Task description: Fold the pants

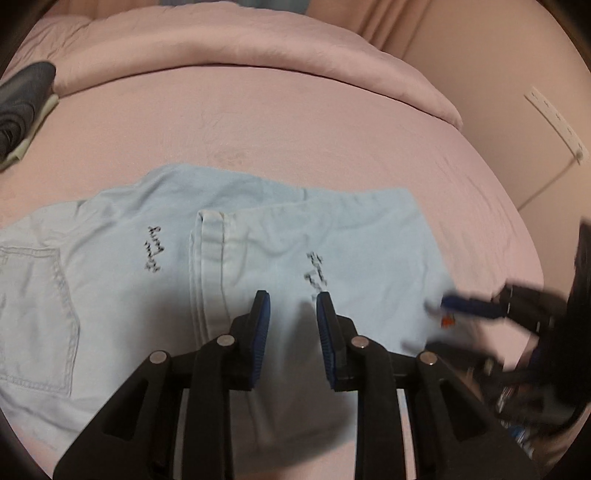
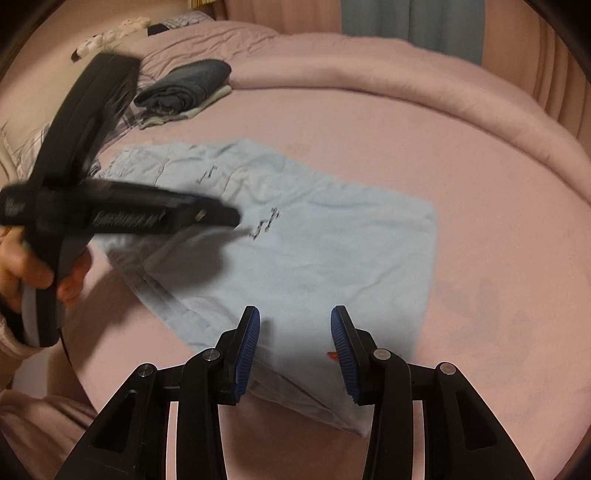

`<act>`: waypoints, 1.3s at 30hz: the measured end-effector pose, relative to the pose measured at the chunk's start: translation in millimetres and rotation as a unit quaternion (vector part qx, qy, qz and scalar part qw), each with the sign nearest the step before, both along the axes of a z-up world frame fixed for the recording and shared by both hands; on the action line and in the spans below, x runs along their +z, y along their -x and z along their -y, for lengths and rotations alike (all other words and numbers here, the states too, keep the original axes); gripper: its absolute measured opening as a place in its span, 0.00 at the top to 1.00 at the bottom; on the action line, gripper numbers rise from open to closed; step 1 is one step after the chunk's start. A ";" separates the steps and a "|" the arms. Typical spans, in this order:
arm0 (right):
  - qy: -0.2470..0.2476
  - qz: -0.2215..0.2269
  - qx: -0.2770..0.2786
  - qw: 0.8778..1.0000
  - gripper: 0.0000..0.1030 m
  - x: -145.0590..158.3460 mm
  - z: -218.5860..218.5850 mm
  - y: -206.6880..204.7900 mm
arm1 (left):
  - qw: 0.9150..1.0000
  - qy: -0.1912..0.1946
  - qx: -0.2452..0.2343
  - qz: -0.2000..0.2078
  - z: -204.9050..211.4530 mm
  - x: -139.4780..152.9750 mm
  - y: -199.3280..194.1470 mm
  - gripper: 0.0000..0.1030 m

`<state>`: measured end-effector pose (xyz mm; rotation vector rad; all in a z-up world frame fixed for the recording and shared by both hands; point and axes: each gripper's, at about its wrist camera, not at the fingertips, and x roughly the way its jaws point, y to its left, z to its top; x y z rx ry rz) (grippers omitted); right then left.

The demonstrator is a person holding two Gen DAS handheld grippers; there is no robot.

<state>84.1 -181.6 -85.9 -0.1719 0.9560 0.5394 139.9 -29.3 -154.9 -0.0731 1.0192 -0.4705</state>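
Two grippers are held over a pair of pale blue pants (image 1: pixel 258 236) that is spread, partly folded, on a pink bedsheet (image 1: pixel 295 122). In the left wrist view, the left gripper (image 1: pixel 293 314) is seen above the folded cloth with its blue pads a small gap apart and nothing pinched between them. A hemmed leg end (image 1: pixel 212 229) is laid across the upper layer, and a back pocket (image 1: pixel 40 314) is visible at the left edge. The right gripper (image 2: pixel 295 328) is held at the near edge of the pants, its jaws parted wider, with only cloth seen below the gap and no grip made. Part of the pants is hidden in the right wrist view by the blurred left tool, which is carried in a person's hand (image 2: pixel 33 269). A folded stack of dark clothes (image 2: pixel 184 88) is placed farther back on the bed, well apart from the pants. A rolled pink duvet (image 2: pixel 369 70) is bunched along the far side, and a grey-blue curtain (image 2: pixel 413 26) is hung behind it.
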 end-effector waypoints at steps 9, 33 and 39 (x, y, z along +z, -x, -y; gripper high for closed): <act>0.016 0.022 -0.027 0.999 0.58 5.5 6.7 -4.2 | 0.998 -0.052 -0.031 0.005 -2.8 -26.7 22.4 0.76; 0.020 -0.001 -0.050 0.999 0.58 -2.3 22.4 1.0 | 1.000 -0.006 0.001 0.014 -51.3 -9.4 62.1 0.58; 0.017 0.010 -0.034 0.999 0.58 5.5 3.2 0.5 | 0.997 0.015 0.076 0.017 -103.7 -5.8 81.5 0.56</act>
